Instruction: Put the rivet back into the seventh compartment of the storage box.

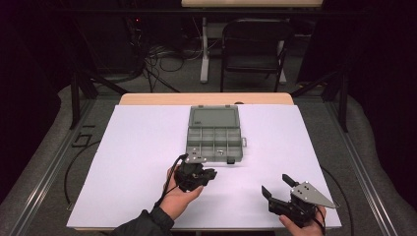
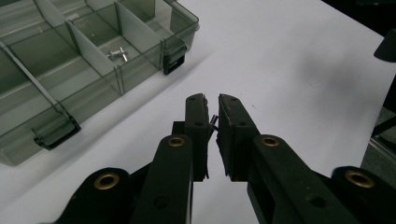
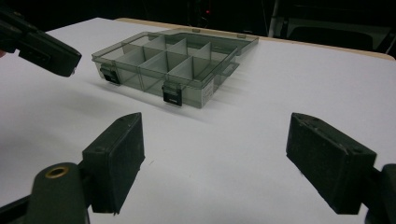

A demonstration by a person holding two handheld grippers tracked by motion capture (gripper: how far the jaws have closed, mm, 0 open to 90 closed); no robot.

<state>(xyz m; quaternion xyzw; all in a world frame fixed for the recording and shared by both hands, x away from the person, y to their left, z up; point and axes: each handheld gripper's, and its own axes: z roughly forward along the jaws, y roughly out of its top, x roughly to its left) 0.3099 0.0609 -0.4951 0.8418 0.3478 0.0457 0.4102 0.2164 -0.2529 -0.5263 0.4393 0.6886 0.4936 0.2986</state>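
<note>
Bright white table under overhead light, dark surroundings.

The white sheet [image 1: 147, 162] is evenly lit from above, while the floor and the room behind it fall into near black. The organizer box [image 1: 215, 132] and both grippers cast soft, short shadows. In the gripper views the near black jaws look slightly soft and underexposed; in the left gripper view the sheet's far corner glares.

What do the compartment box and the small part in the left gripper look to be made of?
Compartment box: smoky see-through plastic, judging by dividers visible through its glossy walls. Small part pinched in the left gripper: probably metal, a thin pin with a grey sheen, like the screws in the box.
</note>
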